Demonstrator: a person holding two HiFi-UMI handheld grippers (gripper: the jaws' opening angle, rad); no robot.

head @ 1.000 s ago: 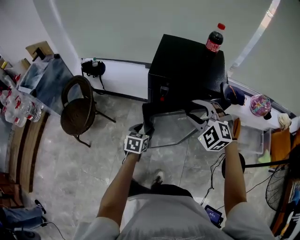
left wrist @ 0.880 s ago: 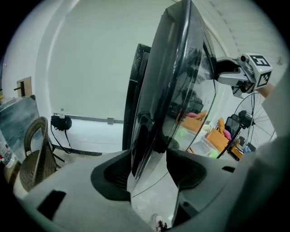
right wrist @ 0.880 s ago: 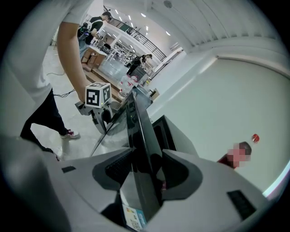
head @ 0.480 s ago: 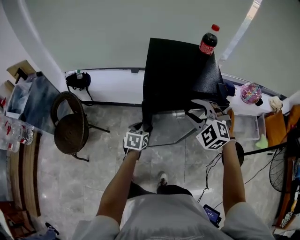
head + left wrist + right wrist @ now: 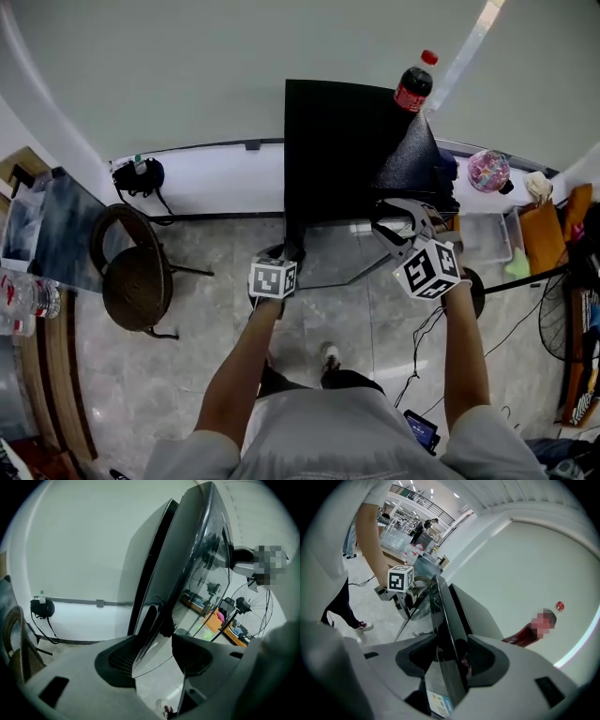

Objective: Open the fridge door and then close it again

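Site: indoor work space in a large office-type or commercial building, not a home. Evidence: polished grey stone-tile floor (image 5: 178,375), bare white wall (image 5: 187,75), loose cables (image 5: 424,349) across the floor, stand fan (image 5: 251,604), stock of water bottles (image 5: 21,298), lone small fridge (image 5: 328,141) against the wall. Right gripper view: open hall behind, railed upper gallery (image 5: 424,503), rows of ceiling lights (image 5: 412,488).

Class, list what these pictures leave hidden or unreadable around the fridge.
- Fridge interior: every view, blocked by its black casing and reflective door.
- Bottle label: too small in head view, blurred in right gripper view.
- Left gripper: fingers hidden in head view under its marker cube.
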